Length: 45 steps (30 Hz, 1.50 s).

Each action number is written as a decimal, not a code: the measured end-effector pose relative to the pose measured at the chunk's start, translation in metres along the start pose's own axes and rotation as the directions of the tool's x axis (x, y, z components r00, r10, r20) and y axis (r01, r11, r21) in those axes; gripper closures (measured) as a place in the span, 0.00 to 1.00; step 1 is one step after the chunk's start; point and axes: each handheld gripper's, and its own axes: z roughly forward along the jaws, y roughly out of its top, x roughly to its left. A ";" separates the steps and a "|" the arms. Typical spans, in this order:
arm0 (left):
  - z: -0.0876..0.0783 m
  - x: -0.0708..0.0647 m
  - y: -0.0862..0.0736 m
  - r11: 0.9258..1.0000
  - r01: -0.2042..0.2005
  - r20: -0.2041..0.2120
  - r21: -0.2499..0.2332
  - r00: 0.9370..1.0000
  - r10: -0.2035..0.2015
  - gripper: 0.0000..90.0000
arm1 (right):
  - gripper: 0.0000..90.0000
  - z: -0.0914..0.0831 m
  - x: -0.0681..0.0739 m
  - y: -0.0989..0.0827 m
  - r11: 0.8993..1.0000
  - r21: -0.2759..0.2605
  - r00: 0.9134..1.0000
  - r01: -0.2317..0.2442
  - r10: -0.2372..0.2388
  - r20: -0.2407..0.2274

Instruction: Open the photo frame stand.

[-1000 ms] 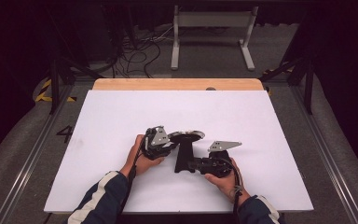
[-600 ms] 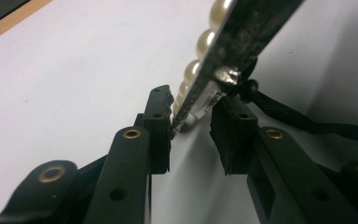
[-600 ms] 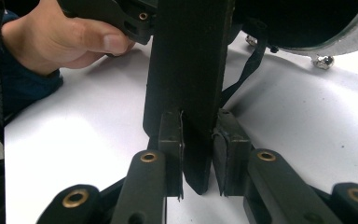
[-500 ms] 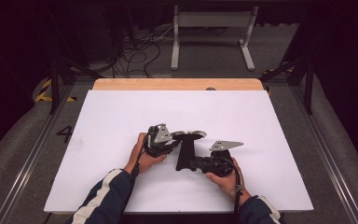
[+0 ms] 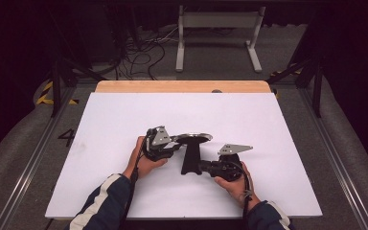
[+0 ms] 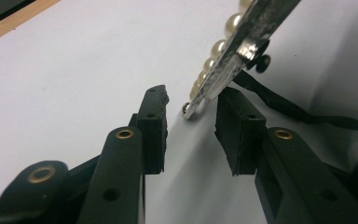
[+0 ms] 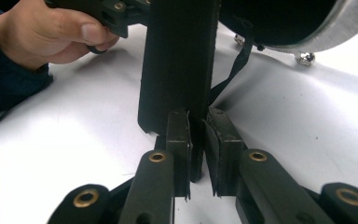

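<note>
Looking down from the high view, the black strap (image 5: 190, 160) lies mid-counter (image 5: 287, 124) with a silver disc (image 5: 191, 139) at its far end, the left claw (image 5: 171, 143) beside the disc and the right claw (image 5: 203, 167) at the strap's near end. Its own view shows the right claw (image 7: 198, 140) clamped on the strap's (image 7: 177, 60) edge, having just been closing. In its view the left claw (image 6: 191, 123) stands apart, just been opening, the pearl-edged disc (image 6: 235, 60) touching one pad.
</note>
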 end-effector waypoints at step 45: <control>-0.067 -0.003 0.005 0.989 0.018 0.039 -0.144 0.999 -0.012 0.70 | 1.00 -0.009 0.050 0.011 0.966 -0.066 0.956 0.249 -0.235 0.177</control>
